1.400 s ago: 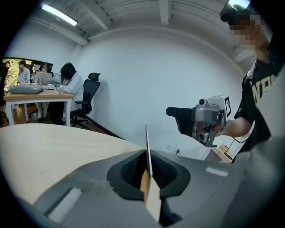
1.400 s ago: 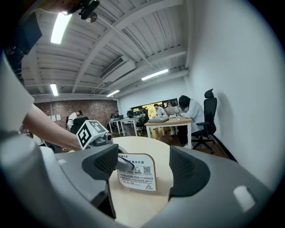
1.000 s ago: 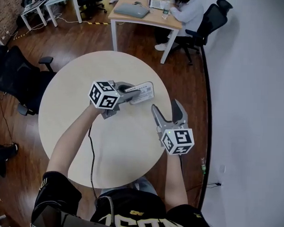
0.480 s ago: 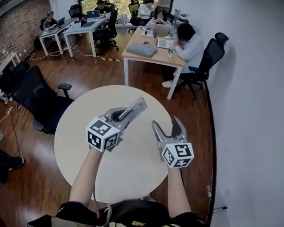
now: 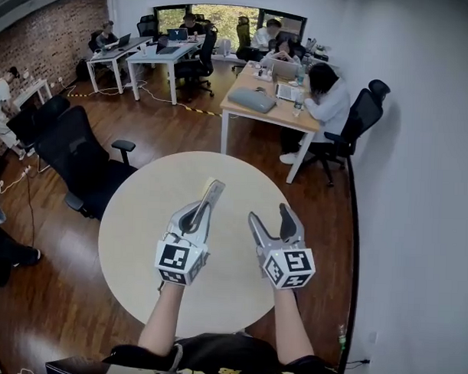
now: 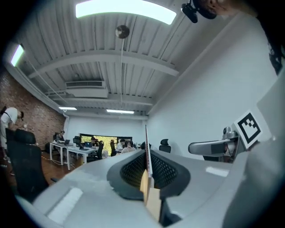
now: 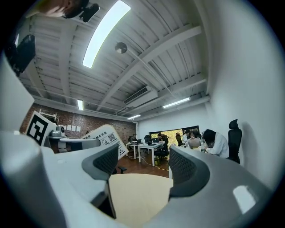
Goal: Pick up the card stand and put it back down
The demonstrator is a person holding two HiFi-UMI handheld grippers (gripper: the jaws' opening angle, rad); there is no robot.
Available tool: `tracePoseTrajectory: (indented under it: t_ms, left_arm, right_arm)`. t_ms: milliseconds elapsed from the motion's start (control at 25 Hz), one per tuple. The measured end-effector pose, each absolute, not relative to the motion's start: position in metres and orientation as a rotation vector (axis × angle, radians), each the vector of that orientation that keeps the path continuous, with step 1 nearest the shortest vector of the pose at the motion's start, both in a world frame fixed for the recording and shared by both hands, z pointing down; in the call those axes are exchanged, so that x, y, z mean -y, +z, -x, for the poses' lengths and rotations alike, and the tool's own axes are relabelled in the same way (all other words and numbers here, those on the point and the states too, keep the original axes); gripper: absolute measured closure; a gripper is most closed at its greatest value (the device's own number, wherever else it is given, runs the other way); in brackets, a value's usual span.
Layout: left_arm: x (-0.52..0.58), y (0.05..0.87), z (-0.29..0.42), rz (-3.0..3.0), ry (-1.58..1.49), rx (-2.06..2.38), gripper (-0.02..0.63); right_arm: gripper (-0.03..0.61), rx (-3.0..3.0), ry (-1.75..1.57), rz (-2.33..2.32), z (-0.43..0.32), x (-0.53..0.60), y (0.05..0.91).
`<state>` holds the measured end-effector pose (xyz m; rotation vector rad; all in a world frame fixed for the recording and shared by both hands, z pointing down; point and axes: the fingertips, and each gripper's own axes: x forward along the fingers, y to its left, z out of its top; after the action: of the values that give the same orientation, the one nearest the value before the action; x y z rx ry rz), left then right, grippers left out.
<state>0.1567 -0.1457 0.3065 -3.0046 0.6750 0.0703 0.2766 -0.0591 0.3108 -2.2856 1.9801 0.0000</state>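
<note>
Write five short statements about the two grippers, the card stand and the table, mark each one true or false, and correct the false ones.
1. The left gripper has its jaws closed on the card stand. True.
2. The card stand rests on the table. False: it is held up off the table in the left gripper.
3. The right gripper has its jaws apart with nothing between them. True.
4. The table top is square. False: it is round.
5. Both grippers grip the card stand. False: only the left one does; the right is beside it, apart.
</note>
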Motion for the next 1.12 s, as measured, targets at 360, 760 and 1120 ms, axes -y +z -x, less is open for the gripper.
tracePoseTrajectory:
  t_ms: [360,760,1120]
  left_arm:
    - [0.146,0.324,-0.127,2.951,0.101,-0.927,0.598]
    - [0.140,0.315,-0.126,2.970,0.109,-0.852,0.598]
    - [0.134,0.323,-0.128,2.988,0.083,-0.838,0.598]
  right_arm:
    - [0.215,-1.958,-0.021,2.333,-0.265,0.059,0.326]
    - [0.215,-1.855,-0.020,2.410,-0.277,0.048,0.322]
    - [0.215,-1.918,-0.012,2.400,-0.264,0.052,0.329]
